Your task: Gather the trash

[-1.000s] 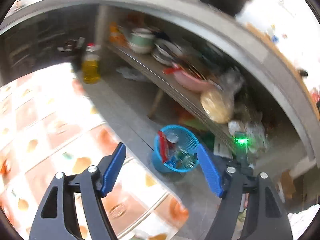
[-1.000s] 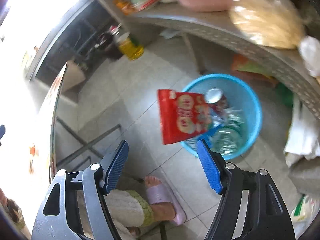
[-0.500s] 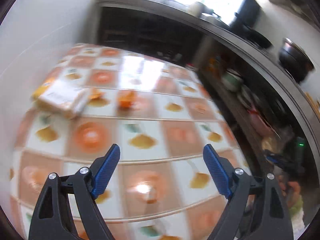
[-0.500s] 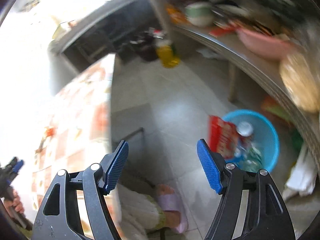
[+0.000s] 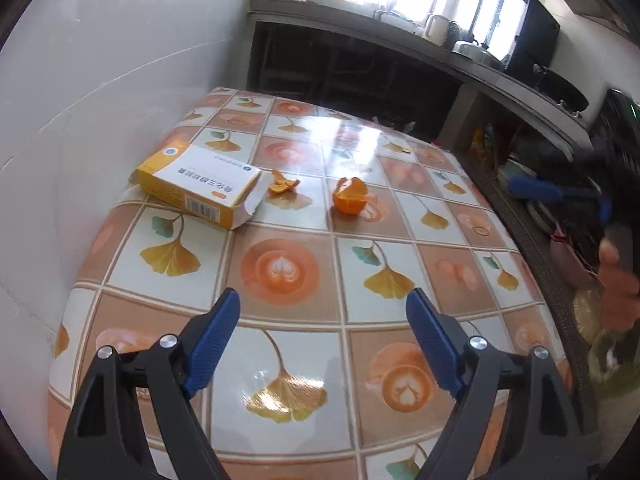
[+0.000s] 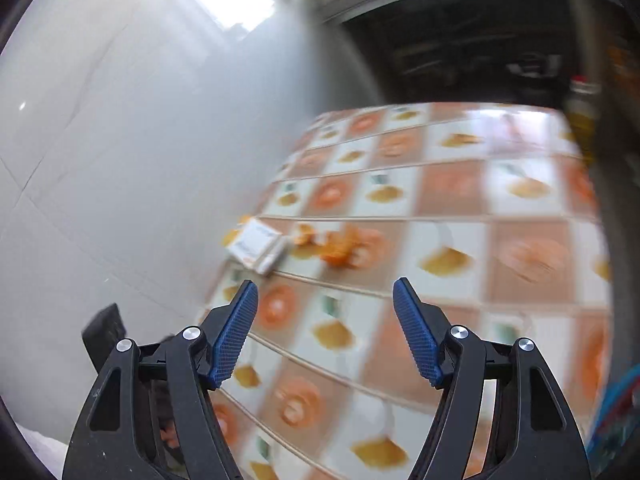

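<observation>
Right wrist view motion-blurred: box [image 6: 256, 249] print unreadable, orange peel [image 6: 340, 249] smeared (blue bin [image 6: 616, 412] edge-cropped).

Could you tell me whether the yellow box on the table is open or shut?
Open: the box lies flat, its end flap folded out.

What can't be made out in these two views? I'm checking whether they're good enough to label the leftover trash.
- Box, left wrist view: its contents are hidden by its own walls.
- Orange peel, right wrist view: motion blur smears the pieces together.
- Right gripper, left wrist view: blurred and cut by the edge, jaws unreadable there.
</observation>
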The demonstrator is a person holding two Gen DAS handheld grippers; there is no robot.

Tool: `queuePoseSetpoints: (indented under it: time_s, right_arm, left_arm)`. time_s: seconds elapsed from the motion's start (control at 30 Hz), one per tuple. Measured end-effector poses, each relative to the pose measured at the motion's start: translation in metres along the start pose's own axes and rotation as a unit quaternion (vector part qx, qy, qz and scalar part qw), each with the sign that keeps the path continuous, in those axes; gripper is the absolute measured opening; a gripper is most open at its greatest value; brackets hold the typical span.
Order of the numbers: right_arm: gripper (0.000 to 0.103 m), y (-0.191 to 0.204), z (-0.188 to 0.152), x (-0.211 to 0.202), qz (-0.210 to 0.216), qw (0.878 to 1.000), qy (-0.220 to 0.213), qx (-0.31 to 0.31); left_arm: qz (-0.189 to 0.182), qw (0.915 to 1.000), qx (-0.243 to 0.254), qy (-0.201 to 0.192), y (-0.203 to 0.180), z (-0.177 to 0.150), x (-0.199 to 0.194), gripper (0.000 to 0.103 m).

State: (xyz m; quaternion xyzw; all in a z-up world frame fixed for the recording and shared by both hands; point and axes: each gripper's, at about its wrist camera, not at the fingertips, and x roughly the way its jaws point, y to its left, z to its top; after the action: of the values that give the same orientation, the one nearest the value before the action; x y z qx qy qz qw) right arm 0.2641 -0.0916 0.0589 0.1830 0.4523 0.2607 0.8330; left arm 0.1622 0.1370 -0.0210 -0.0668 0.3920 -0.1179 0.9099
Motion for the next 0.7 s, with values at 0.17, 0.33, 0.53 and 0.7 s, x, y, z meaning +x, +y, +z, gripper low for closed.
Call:
queuePoseSetpoints:
  time_s: [0.17, 0.33, 0.53, 0.7]
  right_arm:
    - [0.049, 0.021, 0.046, 0.093, 0.017, 0.996, 0.089, 0.0]
    - [0.039, 0.017, 0.062, 0.156, -0.024, 0.985, 0.17, 0.02]
    - [0.035, 0.009, 0.07, 0.193, -0.063, 0.973, 0.219, 0.032]
    - [0.02, 0.009, 0.065, 0.211, -0.077, 0.965, 0.248, 0.026]
  left_arm:
    - [0.019, 0.9997, -0.012, 0.007, 0.012, 0.007, 0.014, 0.085]
    - [0.035, 0.9992, -0.013, 0.015, 0.02, 0.008, 0.026, 0.093]
    - [0.049, 0.9986, -0.014, 0.015, 0.024, 0.008, 0.036, 0.097]
    - [0.05, 0.9985, -0.015, 0.016, 0.025, 0.007, 0.041, 0.097]
